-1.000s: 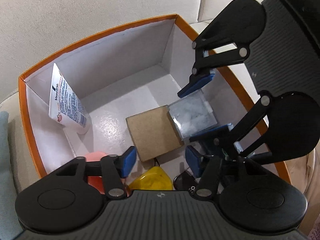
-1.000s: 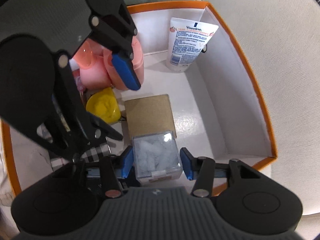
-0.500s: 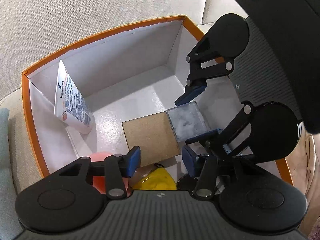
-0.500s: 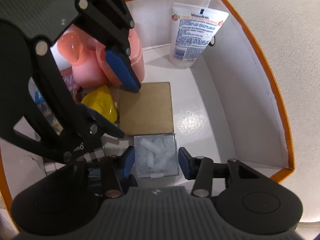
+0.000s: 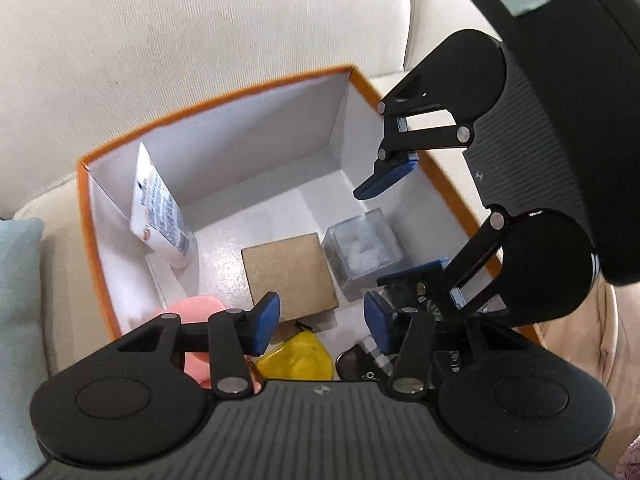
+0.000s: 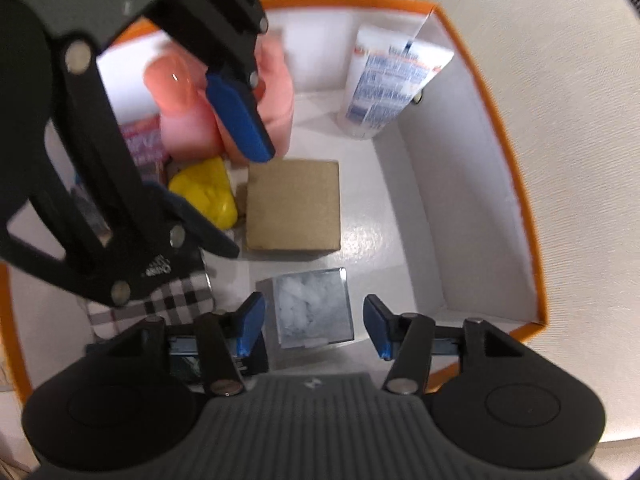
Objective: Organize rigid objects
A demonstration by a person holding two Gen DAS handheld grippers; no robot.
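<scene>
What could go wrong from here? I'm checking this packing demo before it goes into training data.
1. The right hand-held gripper hangs open around the clear cube, pads near its sides; lifting off crooked might tip it.
2. The left hand-held gripper is open close above the cardboard box and yellow piece; the two grippers sit near each other and could collide.
3. The lotion tube only leans in the orange box corner; a bump may topple it.

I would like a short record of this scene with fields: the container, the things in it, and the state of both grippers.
container: orange box, white inside, on a cream cushion
items: clear cube, brown box, lotion tube, yellow piece, pink bottles, checkered pouch
left gripper: open, empty, above the box
right gripper: open, fingers apart from the clear cube
</scene>
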